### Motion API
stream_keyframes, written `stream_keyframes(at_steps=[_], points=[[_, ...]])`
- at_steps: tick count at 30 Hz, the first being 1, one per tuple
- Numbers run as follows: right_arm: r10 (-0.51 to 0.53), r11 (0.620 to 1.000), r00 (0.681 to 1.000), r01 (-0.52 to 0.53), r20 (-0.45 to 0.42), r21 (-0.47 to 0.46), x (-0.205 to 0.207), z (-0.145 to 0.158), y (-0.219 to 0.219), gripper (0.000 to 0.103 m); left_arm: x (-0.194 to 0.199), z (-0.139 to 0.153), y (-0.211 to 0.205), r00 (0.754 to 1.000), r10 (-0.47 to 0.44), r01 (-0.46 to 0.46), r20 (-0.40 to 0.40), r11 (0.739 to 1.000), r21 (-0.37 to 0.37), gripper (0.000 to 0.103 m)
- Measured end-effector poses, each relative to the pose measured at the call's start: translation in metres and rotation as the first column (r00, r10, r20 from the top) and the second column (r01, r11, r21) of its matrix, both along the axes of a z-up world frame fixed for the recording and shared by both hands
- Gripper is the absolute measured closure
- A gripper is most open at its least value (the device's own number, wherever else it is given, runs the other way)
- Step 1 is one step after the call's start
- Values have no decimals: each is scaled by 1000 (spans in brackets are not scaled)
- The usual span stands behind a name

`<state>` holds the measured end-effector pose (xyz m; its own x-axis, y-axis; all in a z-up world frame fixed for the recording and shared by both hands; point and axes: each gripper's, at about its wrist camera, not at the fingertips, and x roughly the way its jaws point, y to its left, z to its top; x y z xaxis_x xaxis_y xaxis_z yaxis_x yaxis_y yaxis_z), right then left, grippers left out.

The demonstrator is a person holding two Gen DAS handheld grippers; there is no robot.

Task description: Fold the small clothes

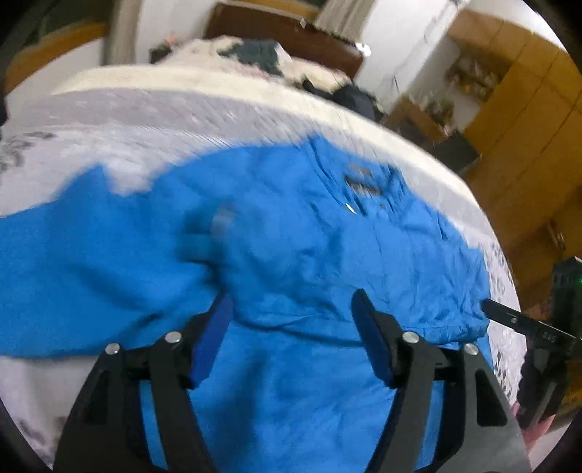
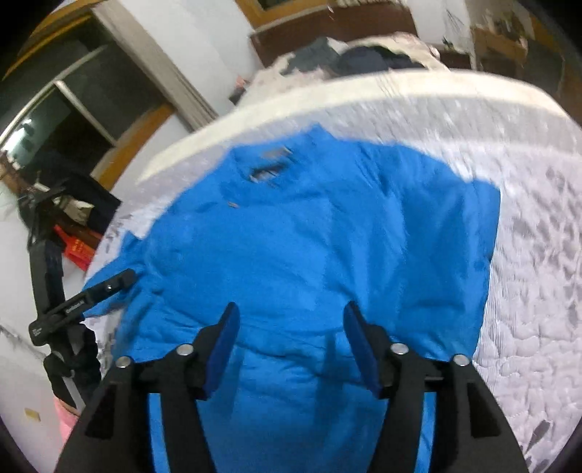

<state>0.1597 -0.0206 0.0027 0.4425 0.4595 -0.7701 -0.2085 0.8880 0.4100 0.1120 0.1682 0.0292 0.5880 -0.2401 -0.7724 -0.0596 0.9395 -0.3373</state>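
Note:
A bright blue shirt [image 1: 291, 233] lies spread on the white quilted mattress [image 1: 145, 120], its collar and label [image 1: 363, 182] on the far side. My left gripper [image 1: 291, 313] hovers open over the shirt's near part, blue pads wide apart with nothing between them. The right gripper [image 1: 491, 307] shows at the right, one black finger at the shirt's edge. In the right wrist view the shirt [image 2: 309, 247] fills the middle and my right gripper [image 2: 291, 316] is open above its lower part. The left gripper [image 2: 120, 282] touches the shirt's left edge. Both views are motion-blurred.
Dark clothes [image 1: 254, 54] are piled at the far end of the bed before a brown headboard [image 1: 291, 32]. Wooden cabinets [image 1: 527, 109] stand on the right. A dark window [image 2: 54, 120] and a red item [image 2: 76, 251] lie beyond the mattress's left edge [image 2: 182, 160].

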Motion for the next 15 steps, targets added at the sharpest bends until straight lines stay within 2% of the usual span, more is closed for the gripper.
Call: stream_keyframes(at_steps=[3,6,8,10,12,13,15], points=[[41,999,999,-41,20,-12,-6,11,14,37,-32,12,49,994,104,-105,29,994,14,32],[65,998,998,-65,12,-28,-3,8,25,37,-68,13,112,965,261,-262,31,964,52,32],[65,997,998,-65,-1,-30,0,2,27,36,-92,7,156,930,367,-367,12,927,74,31],[62,998,998,-63,-16,-31,4,-2,29,36,-114,-1,198,886,463,-461,-18,885,63,31],[64,997,998,-64,-20,-31,5,-5,32,36,-136,-12,244,827,561,-558,-50,828,58,31],[64,997,998,-65,-21,-32,6,-6,33,36,-143,-15,259,805,590,-587,-60,808,56,31],[65,997,998,-66,-19,-40,6,-7,35,36,-158,-26,295,765,638,-641,-86,768,-10,32]])
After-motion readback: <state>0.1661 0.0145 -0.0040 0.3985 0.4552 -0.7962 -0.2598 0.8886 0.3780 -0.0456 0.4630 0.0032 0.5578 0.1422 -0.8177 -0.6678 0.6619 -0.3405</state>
